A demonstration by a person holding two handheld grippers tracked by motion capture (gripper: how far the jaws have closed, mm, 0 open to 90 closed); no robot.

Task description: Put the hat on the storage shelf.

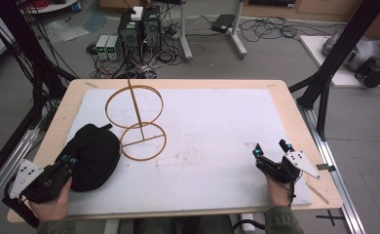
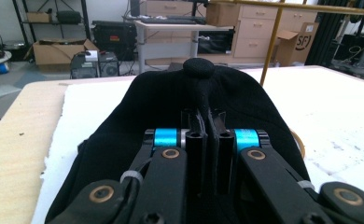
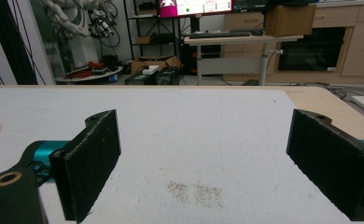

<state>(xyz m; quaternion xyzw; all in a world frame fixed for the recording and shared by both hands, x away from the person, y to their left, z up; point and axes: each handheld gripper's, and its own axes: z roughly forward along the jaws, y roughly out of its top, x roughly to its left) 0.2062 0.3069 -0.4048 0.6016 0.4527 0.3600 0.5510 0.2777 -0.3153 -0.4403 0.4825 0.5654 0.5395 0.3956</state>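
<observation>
At the lower left of the high view we see the left tongs [image 1: 67,160] pressed closed on the near edge of a soft black fabric cap [image 1: 93,155]. In the left gripper view the jaws meet with a fold of that cloth pinched between them, and the cap's crown button rises just beyond. We judge this grip is meant for lifting the cap. Just right of the cap stands a gold wire stand of two rings on a post [image 1: 138,122], its lower ring near the cap. At the lower right, the right tongs [image 1: 272,148] rest wide apart over the white-covered surface [image 1: 217,126], holding nothing, likely waiting.
</observation>
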